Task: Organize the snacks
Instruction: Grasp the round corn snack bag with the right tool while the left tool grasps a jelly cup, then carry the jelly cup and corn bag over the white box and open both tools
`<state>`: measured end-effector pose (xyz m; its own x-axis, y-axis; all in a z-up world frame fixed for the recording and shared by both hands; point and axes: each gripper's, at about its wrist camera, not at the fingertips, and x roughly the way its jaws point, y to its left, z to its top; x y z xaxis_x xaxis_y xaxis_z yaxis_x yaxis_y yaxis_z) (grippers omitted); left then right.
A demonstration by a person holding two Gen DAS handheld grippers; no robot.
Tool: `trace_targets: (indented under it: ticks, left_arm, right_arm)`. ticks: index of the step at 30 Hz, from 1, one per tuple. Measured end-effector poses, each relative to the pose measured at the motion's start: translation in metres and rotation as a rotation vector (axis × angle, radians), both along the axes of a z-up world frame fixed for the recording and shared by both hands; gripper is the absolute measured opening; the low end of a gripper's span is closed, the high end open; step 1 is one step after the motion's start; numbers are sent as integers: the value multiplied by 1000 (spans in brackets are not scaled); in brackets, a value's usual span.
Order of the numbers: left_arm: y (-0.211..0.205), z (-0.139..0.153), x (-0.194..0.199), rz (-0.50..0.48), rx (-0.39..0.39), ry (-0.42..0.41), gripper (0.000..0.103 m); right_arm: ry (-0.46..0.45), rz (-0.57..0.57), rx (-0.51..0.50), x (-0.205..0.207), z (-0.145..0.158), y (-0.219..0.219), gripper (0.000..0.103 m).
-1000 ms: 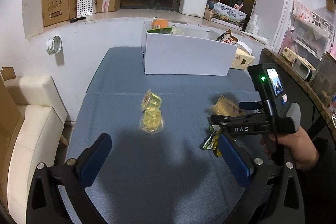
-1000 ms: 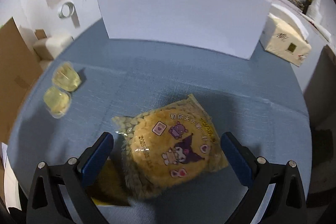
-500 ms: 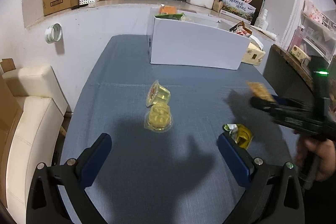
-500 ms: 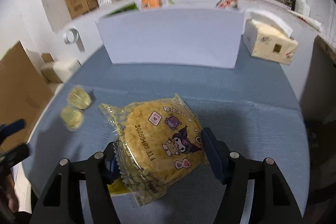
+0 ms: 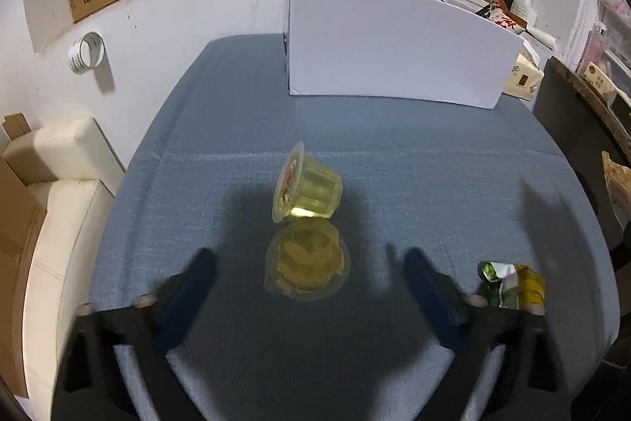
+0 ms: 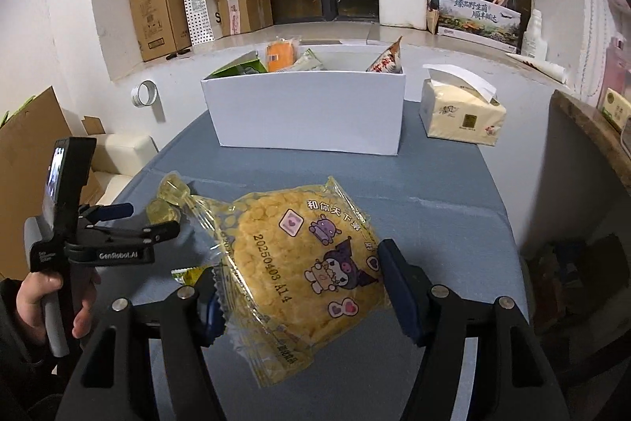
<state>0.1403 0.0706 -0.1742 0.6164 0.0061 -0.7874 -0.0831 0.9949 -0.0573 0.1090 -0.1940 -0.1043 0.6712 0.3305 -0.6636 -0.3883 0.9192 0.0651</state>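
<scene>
While the right gripper (image 6: pixel 299 292) pinched the yellow cartoon-printed crinkly snack bag (image 6: pixel 303 255) above the blue tablecloth (image 6: pixel 434 216), short of the white cardboard box (image 6: pixel 307 113), its slick film could slip free. The left gripper (image 5: pixel 307 287), blurred, stood spread around the nearer clear jelly cup (image 5: pixel 307 265). The box's interior was mostly hidden.
</scene>
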Motion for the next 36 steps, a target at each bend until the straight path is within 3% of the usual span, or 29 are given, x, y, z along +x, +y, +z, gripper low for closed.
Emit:
trace_targets:
  ticks: [1,3,6,10,16,21,29,36]
  left_arm:
    - [0,-3,2,0,16,14,46]
    - [3,-3,3,-8,0,16,42]
    - [9,1,-1,-19,-57,-2,42]
    - [14,16,-13,-15,-69,-49,42]
    - [8,66,-39,-66,-77,-177,42]
    - [-6,109,-39,-121,-57,-270,42]
    - [-21,176,29,-161,5,-374,42]
    - [-18,194,133,-158,30,-355,42]
  right_arm:
    - [2,0,1,0,-1,0,71]
    - [6,5,1,-1,-3,1,71]
    - [7,16,-8,-2,-6,5,71]
    - [13,21,-11,-2,-8,6,71]
    - [12,25,-1,-2,-7,6,72]
    - [-9,32,25,6,4,7,71]
    - [-90,37,119,64,60,12,72]
    - [-42,-4,212,157,87,20,72]
